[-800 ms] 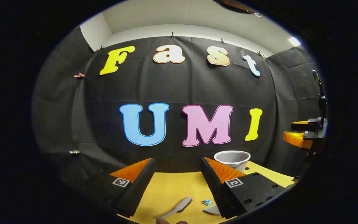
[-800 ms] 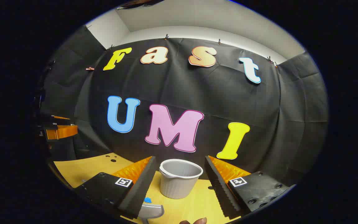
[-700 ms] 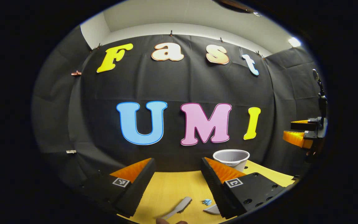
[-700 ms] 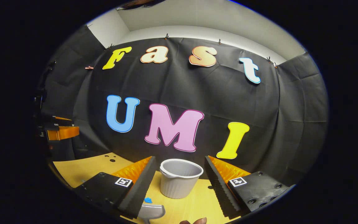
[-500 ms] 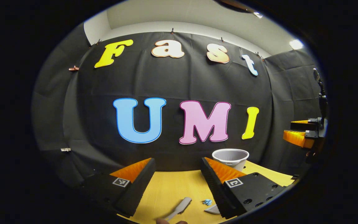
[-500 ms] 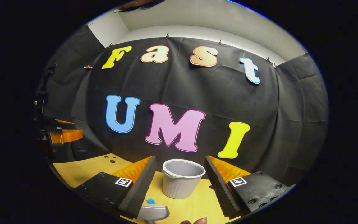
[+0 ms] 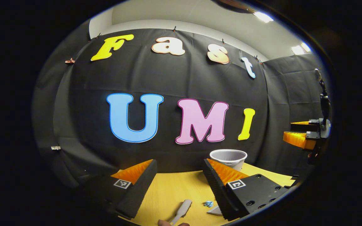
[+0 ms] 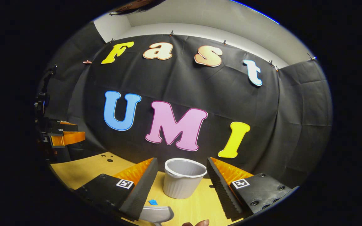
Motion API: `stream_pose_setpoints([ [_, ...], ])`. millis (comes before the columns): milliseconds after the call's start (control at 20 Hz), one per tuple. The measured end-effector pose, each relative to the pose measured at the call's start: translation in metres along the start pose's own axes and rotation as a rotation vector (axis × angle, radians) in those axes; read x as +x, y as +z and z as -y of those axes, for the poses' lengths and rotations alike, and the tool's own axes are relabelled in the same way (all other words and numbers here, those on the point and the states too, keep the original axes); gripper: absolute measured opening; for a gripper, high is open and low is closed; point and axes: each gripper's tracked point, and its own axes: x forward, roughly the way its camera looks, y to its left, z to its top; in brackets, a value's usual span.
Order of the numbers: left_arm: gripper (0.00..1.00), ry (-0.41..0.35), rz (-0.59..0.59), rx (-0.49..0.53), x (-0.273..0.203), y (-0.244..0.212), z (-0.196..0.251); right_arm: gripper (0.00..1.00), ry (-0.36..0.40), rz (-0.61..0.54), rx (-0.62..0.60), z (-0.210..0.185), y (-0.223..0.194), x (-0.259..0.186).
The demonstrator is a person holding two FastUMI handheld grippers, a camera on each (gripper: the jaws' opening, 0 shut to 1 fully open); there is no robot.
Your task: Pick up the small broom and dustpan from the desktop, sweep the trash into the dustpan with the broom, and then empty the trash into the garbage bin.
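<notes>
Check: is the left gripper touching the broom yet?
Apart. The left gripper view shows the left gripper open above the desk, with bare desk visible between each finger and the broom lying below them.

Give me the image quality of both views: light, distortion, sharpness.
Left gripper view: ceiling lights blow out at upper right, fisheye bows the wall, the broom and trash stay sharp. Right gripper view: even light, the same bowing, the bin crisp, the dustpan slightly soft at the bottom edge.

Ceiling lights (image 7: 264,17) glare top right; black cloth wall (image 8: 294,110) dim; tabletop (image 7: 174,188) bright (fisheye bends edges).
</notes>
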Motion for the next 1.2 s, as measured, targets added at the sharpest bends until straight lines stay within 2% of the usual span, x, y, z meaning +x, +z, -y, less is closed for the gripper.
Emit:
stream_pose_setpoints([
  [100, 0.95, 0.005, -0.021, -0.009, 0.001, -0.009, -0.002, 0.93, 0.039, -0.081, -0.008, -0.008, -0.022, 0.0],
  [150, 0.95, 0.001, -0.026, -0.011, 0.002, -0.011, -0.001, 0.97, 0.064, -0.126, -0.01, -0.014, -0.035, -0.003],
  [200, 0.95, 0.005, -0.03, -0.009, 0.003, -0.015, -0.003, 0.97, 0.084, -0.176, -0.011, -0.018, -0.049, -0.007],
  [400, 0.95, 0.014, -0.059, -0.032, 0.001, -0.032, -0.007, 0.97, 0.219, -0.481, -0.036, -0.043, -0.13, -0.036],
  [700, 0.95, 0.045, -0.092, -0.012, -0.007, -0.052, -0.017, 0.97, 0.35, -0.919, -0.063, -0.064, -0.253, -0.084],
  [950, 0.95, 0.073, -0.125, -0.028, -0.014, -0.065, -0.026, 0.97, 0.387, -1.139, -0.09, -0.069, -0.332, -0.091],
  [1200, 0.96, 0.094, -0.156, -0.022, -0.021, -0.078, -0.035, 0.97, 0.371, -1.261, -0.046, -0.078, -0.384, -0.086],
])
